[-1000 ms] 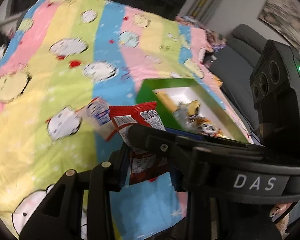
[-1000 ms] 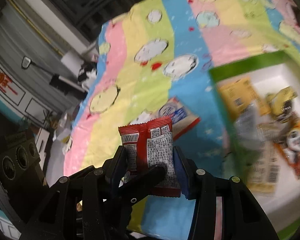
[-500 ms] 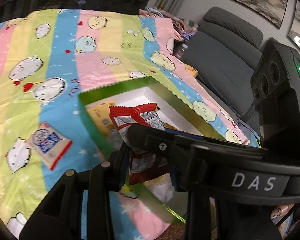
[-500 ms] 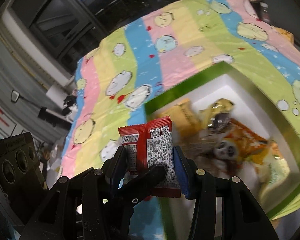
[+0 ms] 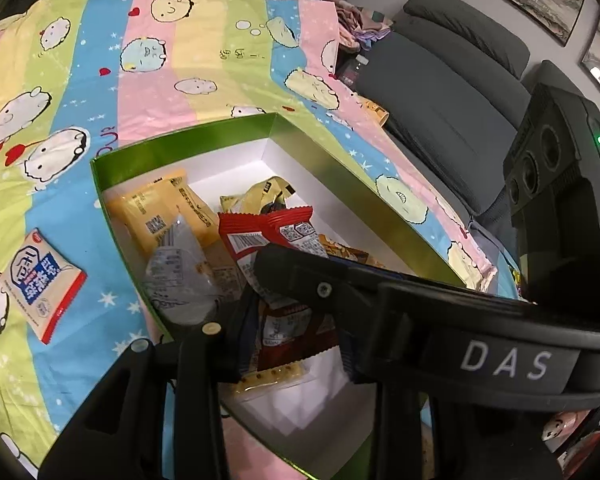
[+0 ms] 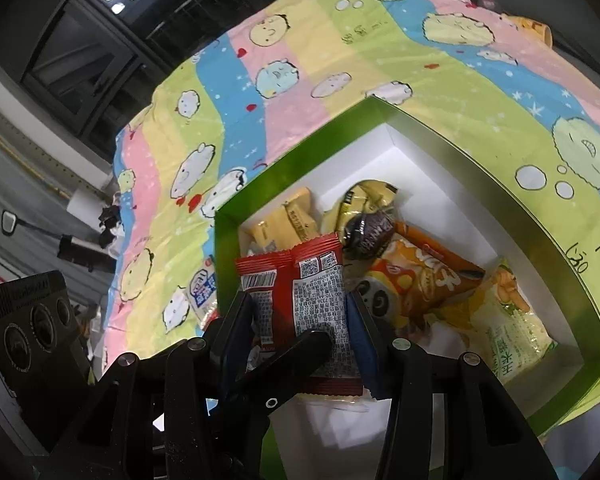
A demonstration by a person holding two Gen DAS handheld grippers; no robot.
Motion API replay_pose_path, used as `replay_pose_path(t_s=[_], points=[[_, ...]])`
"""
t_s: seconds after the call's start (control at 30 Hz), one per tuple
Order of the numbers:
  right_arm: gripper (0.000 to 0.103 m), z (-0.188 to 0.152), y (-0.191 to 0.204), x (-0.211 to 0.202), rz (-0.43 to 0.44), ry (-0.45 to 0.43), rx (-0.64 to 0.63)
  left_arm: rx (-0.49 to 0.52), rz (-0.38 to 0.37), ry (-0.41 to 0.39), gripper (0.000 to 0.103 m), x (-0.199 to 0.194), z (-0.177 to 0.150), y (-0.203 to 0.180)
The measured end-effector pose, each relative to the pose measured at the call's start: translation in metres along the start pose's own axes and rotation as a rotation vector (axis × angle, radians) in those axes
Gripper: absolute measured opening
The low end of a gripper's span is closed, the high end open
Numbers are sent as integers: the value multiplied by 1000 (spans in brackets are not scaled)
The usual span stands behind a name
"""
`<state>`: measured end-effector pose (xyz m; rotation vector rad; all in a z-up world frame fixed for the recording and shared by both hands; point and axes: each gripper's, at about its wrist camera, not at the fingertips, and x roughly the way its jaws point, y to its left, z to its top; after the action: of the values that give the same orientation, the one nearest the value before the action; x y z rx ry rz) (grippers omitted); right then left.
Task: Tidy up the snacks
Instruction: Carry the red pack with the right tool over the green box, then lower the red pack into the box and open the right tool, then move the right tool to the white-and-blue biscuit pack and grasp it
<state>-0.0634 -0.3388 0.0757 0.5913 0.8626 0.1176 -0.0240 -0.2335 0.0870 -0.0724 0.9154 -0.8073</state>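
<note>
A red snack packet (image 5: pixel 266 236) (image 6: pixel 308 292) hangs over the green box (image 5: pixel 180 144) (image 6: pixel 296 160), which has white inner walls. My left gripper (image 5: pixel 296 344) is shut on the packet's lower part. My right gripper (image 6: pixel 302 332) is shut on the same packet, blue pads against both sides. Each wrist view shows the other gripper's black finger crossing in front of the packet. Inside the box lie yellow packets (image 5: pixel 168 208), a clear packet (image 5: pixel 180 276), an orange panda packet (image 6: pixel 416 280) and a pale green one (image 6: pixel 508 324).
A white, blue and red packet (image 5: pixel 40 284) (image 6: pixel 202 292) lies on the striped cartoon cloth (image 5: pixel 148 64) left of the box. A grey sofa (image 5: pixel 440 92) stands beyond the cloth's right edge. Dark cabinets (image 6: pixel 80 60) stand at the far side.
Both grippers have carried the red packet rightward from above the bare cloth to above the green box. The grip on the packet is unchanged.
</note>
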Motion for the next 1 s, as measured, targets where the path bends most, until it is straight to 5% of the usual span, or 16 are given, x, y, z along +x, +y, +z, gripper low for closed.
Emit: replay_pose_path(t_s=[0.4, 0.6, 0.7, 0.77, 0.87, 1.0], points=[[50, 0, -5, 7, -45, 21, 19, -53, 22, 30, 38, 5, -5, 4], [52, 1, -2, -4, -57, -22, 23, -47, 60, -25, 59, -22, -7, 9], [63, 0, 6, -14, -57, -62, 3, -49, 59, -57, 65, -39, -8, 15], [65, 0, 15, -19, -41, -84, -17, -60, 97, -85, 79, -51, -8, 22], [66, -2, 30, -21, 7, -96, -54, -57, 215, -147, 83, -73, -10, 36], [67, -4, 55, -12, 68, -77, -97, -142, 245, -165, 84, -91, -12, 72]])
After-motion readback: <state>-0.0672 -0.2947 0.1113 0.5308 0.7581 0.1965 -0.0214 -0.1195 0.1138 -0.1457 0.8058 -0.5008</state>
